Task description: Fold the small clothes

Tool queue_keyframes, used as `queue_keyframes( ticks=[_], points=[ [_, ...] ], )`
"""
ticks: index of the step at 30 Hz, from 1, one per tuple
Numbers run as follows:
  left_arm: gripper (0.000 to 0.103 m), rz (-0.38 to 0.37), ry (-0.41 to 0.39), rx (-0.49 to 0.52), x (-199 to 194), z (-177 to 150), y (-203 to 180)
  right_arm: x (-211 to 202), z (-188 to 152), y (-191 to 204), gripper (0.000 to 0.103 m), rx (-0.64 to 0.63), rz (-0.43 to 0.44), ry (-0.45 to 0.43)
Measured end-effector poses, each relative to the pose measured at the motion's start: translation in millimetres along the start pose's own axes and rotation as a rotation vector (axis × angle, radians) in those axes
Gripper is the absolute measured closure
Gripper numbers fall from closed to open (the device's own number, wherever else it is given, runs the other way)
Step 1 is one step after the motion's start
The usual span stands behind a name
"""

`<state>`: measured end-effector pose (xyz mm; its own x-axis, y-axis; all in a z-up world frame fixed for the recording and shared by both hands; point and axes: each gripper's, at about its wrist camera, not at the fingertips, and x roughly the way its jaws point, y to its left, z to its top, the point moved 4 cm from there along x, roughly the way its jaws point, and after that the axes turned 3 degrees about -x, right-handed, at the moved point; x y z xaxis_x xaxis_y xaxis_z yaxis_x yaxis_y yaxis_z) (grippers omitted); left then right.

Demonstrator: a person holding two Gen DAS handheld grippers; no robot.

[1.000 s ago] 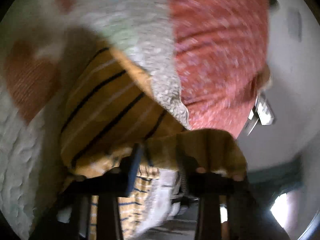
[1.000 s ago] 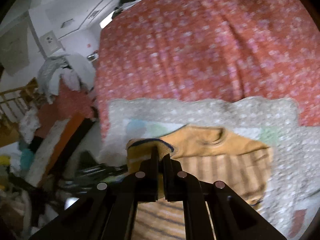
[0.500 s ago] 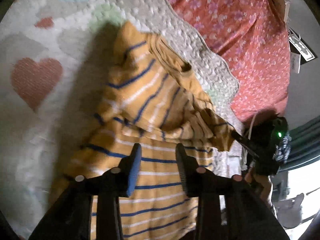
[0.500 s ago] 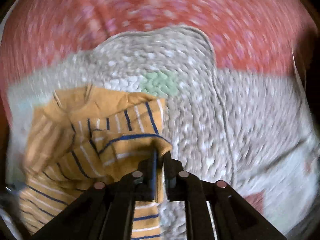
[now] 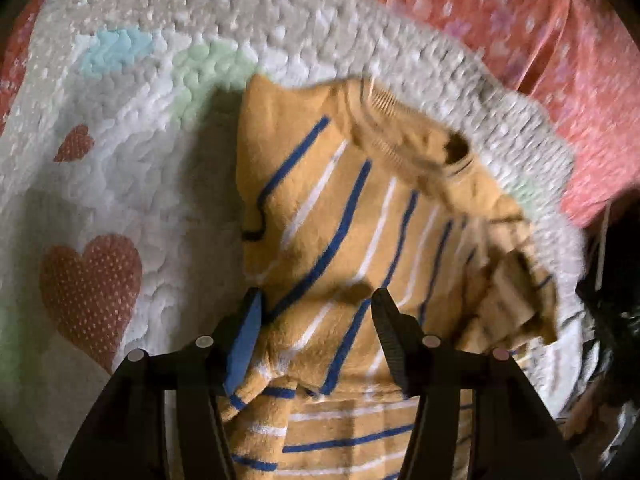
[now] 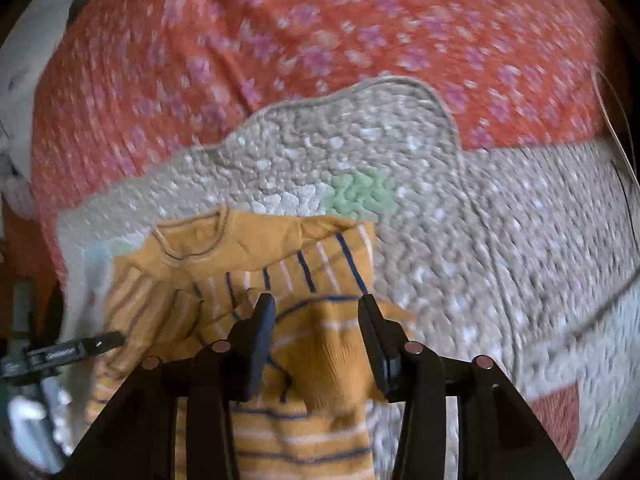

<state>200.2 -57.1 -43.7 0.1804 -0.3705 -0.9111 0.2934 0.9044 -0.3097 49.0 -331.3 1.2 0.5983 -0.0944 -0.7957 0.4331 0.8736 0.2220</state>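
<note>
Both tools released; jaws opening over striped sweater [image 5: 340,240] lying below.

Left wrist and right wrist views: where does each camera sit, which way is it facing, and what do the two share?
Left wrist: rides the left gripper, tilted steeply down at the striped yellow top on the heart-print quilt; only its two opening fingers show, fabric between them, not pinched.
Right wrist: rides the right gripper, angled down at the same top, red floral cover beyond; its opening fingers show, and the left gripper's tip pokes in at left.
Shared: top, quilt, floral cover.
</note>
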Motion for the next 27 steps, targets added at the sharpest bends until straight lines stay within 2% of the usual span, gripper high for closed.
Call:
queue_keyframes(
  ticks=[2, 3, 4, 6, 9, 12, 13, 15, 17, 19, 21, 23, 25, 27],
  points=[
    [0.048, 0.026, 0.004, 0.009, 2.9, -7.0, 0.3, 23.5, -6.3, 4.1, 0.052, 0.001, 0.022, 0.057],
    [0.048, 0.034, 0.013, 0.008, 4.6, -9.2, 2.5, 31.5, -12.7, 8.9, 0.074, -0.005, 0.052, 0.095],
    [0.048, 0.035, 0.02, 0.002, 5.7, -9.2, 4.6, 33.3, -23.0, 16.1, 0.087, -0.04, 0.074, 0.129],
    [0.047, 0.012, 0.036, -0.023, 4.4, -7.1, 11.4, 20.0, -40.0, 24.6, 0.099, -0.124, 0.115, 0.147],
    [0.048, -0.022, 0.023, -0.03, -11.4, -3.6, 14.4, -3.8, -72.1, 20.2, 0.099, -0.185, 0.175, 0.206],
    [0.048, -0.05, -0.01, 0.013, -30.6, -3.3, 9.3, -14.9, -112.8, 2.9, 0.099, -0.273, 0.135, 0.325],
    [0.048, -0.052, -0.016, 0.024, -34.7, -2.4, 7.2, -18.9, -123.3, -7.8, 0.098, -0.29, 0.097, 0.353],
    [0.048, -0.064, -0.029, 0.053, -42.1, 1.0, 1.9, -29.2, -123.4, -21.0, 0.098, -0.257, 0.093, 0.336],
    [0.048, -0.06, -0.041, 0.073, -45.6, 8.4, -4.1, -43.4, -107.3, -37.1, 0.096, -0.145, 0.126, 0.26],
    [0.048, -0.045, -0.047, 0.084, -42.2, 17.2, -11.4, -52.0, -86.6, -46.6, 0.083, -0.071, 0.14, 0.159],
    [0.048, -0.03, -0.049, 0.129, -33.5, 29.8, -25.0, -53.0, -71.4, -46.7, 0.048, -0.07, 0.129, 0.085],
    [0.047, -0.001, -0.033, 0.211, -21.9, 42.3, -41.0, -46.1, -60.2, -40.1, 0.044, -0.098, 0.11, 0.046],
    [0.044, 0.039, 0.0, 0.269, -6.0, 52.3, -53.9, -34.6, -58.8, -35.7, 0.044, -0.117, 0.098, 0.052],
    [0.043, 0.131, 0.024, 0.322, 12.8, 62.5, -57.9, -20.5, -56.8, -34.7, 0.044, -0.135, 0.064, 0.056]
  ],
)
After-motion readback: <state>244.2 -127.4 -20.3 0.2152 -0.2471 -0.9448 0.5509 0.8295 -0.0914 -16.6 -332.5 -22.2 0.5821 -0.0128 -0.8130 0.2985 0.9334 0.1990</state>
